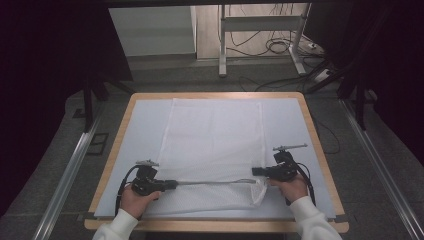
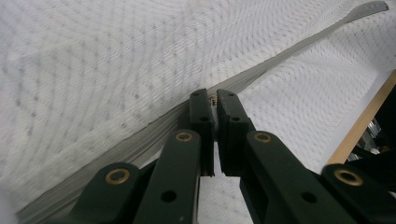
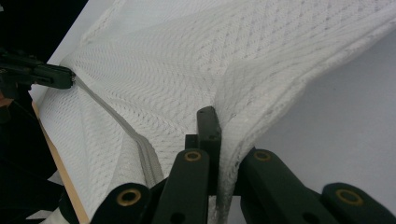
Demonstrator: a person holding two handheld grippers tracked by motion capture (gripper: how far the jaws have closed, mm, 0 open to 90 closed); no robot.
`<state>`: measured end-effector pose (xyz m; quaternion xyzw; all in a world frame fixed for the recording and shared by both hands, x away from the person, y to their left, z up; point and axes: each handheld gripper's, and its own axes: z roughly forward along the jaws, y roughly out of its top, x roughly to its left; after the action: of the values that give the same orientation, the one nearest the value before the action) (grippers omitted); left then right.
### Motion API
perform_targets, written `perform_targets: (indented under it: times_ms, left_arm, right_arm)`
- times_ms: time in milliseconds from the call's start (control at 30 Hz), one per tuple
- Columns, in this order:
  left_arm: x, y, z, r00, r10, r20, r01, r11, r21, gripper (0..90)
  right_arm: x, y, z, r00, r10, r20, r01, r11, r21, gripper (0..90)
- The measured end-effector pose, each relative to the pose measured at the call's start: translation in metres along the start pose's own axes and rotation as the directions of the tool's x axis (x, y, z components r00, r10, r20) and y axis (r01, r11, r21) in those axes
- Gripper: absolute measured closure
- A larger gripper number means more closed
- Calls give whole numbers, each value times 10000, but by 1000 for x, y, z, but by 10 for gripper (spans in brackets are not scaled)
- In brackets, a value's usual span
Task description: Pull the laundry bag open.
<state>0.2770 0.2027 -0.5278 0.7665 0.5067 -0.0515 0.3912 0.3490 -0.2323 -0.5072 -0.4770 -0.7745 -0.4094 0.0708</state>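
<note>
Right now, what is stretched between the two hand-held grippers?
In the high view, a grey zipper runs along the white mesh bag from the left hand-held gripper to the right hand-held gripper. Nothing else lies there.

White mesh laundry bag (image 1: 212,145), diamond/dotted weave, grey zipper (image 1: 215,182) along its near end. Pale blue-white mat (image 1: 137,130) on light wood table (image 1: 305,107). Both grippers black, brass-coloured pivot rivets (image 2: 184,136). White sleeves (image 1: 312,220).
</note>
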Motion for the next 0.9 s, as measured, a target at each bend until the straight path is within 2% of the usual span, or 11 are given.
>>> perform_targets:
  times_ms: [300,900]
  left_arm:
    - [8,-7,-9,9999,-166,13,166,9998,-115,864]
    - [28,-20,-31,9981,-575,-241,564,9975,-419,864]
  right_arm:
    - [0,0,0,10000,-31,19,31,10000,9,888]
    - [0,-1,1,10000,-65,63,65,10000,48,889]
